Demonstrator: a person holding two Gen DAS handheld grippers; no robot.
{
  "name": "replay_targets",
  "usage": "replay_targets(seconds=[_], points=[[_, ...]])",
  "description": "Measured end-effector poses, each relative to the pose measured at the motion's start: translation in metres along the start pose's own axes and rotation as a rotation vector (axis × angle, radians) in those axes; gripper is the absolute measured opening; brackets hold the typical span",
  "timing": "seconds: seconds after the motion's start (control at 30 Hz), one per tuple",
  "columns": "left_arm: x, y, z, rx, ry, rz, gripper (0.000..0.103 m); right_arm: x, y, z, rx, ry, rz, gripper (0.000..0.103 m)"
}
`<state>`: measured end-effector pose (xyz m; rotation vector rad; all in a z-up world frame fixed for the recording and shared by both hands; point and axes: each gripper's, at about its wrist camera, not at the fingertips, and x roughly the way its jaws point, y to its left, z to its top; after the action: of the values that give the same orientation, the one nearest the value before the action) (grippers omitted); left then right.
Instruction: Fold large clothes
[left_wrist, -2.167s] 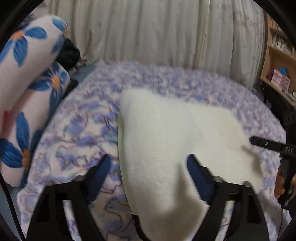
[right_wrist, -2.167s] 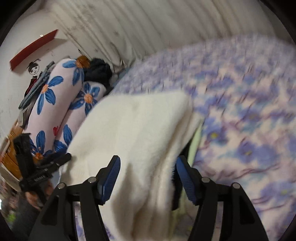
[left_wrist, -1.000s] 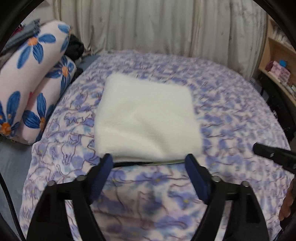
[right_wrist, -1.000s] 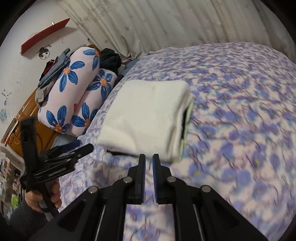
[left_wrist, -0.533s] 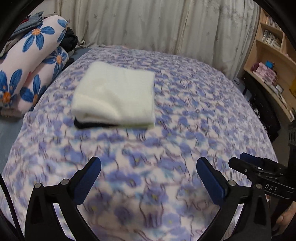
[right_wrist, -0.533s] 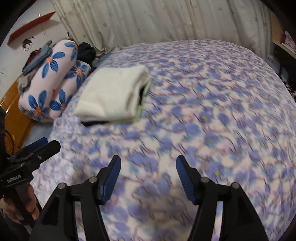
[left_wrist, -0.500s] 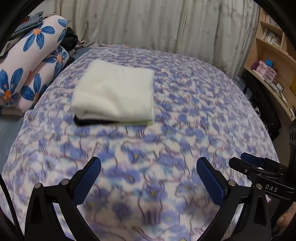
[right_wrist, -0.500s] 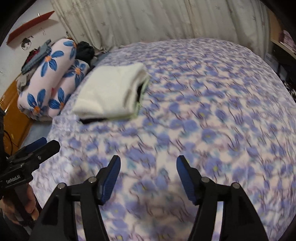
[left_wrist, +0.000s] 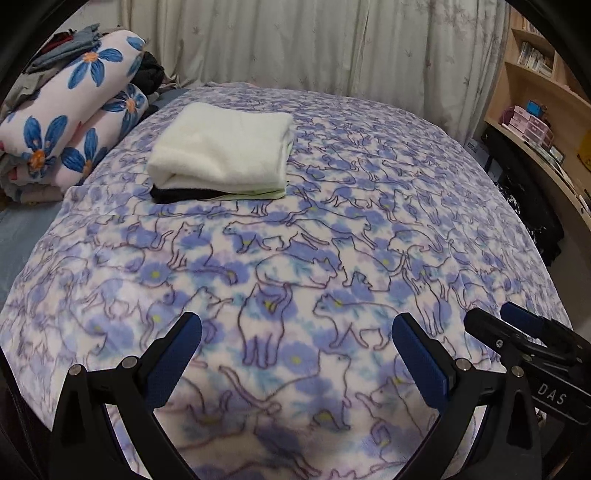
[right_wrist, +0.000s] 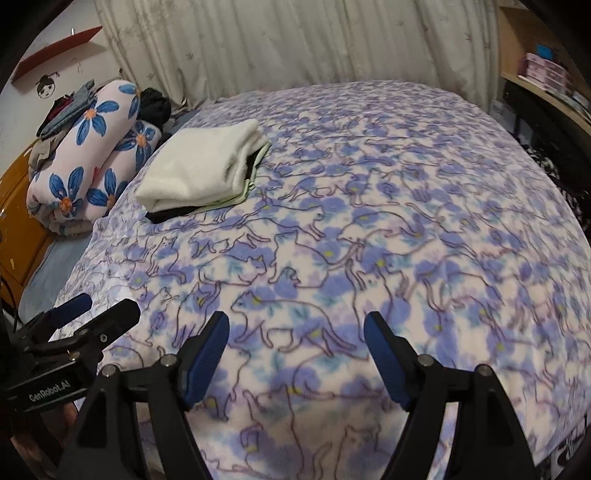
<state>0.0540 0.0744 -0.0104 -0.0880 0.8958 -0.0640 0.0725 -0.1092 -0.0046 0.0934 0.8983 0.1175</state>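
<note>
Across both wrist views spreads one bed (left_wrist: 369, 229), covered by a fleece blanket printed with purple flowers and outlined cats. Behind it hangs a pale curtain (left_wrist: 295, 40). At the right edge stands a wooden shelf (left_wrist: 532, 107) with small boxes and books; their labels are too small to read.

Two rolled pillows (left_wrist: 74, 122) with big blue flowers lie stacked at the bed's far left, dark clothes heaped on and behind them, partly cut off.

One folded cream garment (left_wrist: 225, 151) lies on the bed's far left part, near the pillows, well apart from both grippers. Under it a black layer and a pale green edge peek out; what those are is hard to tell.

Left gripper (left_wrist: 295, 350) hangs over the near blanket, jaws spread wide, nothing between them. Right gripper (right_wrist: 295, 343) has just been opening; its jaws stand apart and empty. Each shows in the other's view: one reads "DAS", the other "GenRobot.AI". Below that, a hand (right_wrist: 55, 417) is barely visible.
</note>
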Motion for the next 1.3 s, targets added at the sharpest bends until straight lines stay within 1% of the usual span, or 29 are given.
replay_targets(seconds=[0.1, 0.3, 0.5, 0.63, 0.73, 0.93, 1.1, 1.3], points=[[-0.010, -0.004, -0.005, -0.004, -0.007, 0.000, 0.102, -0.009, -0.006, -0.007, 0.026, 0.003, 0.005, 0.076], [-0.029, -0.021, -0.011, 0.042, -0.035, 0.014, 0.102, -0.024, -0.011, -0.014, 0.034, 0.008, 0.002, 0.076], [-0.039, -0.038, -0.013, 0.077, -0.042, 0.005, 0.102, -0.038, -0.015, -0.015, 0.032, -0.028, -0.006, 0.076], [-0.040, -0.044, -0.012, 0.094, -0.047, 0.005, 0.102, -0.042, -0.017, -0.015, 0.030, -0.042, -0.024, 0.076], [-0.040, -0.046, -0.010, 0.092, -0.048, 0.010, 0.102, -0.045, -0.020, -0.014, 0.038, -0.048, -0.018, 0.076], [-0.039, -0.045, -0.008, 0.094, -0.040, 0.005, 0.102, -0.048, -0.020, -0.011, 0.029, -0.063, -0.035, 0.076], [-0.038, -0.049, -0.006, 0.094, -0.054, 0.005, 0.102, -0.051, -0.022, -0.008, 0.034, -0.081, -0.038, 0.076], [-0.036, -0.052, -0.004, 0.092, -0.052, 0.008, 0.102, -0.051, -0.024, -0.008, 0.034, -0.090, -0.039, 0.076]])
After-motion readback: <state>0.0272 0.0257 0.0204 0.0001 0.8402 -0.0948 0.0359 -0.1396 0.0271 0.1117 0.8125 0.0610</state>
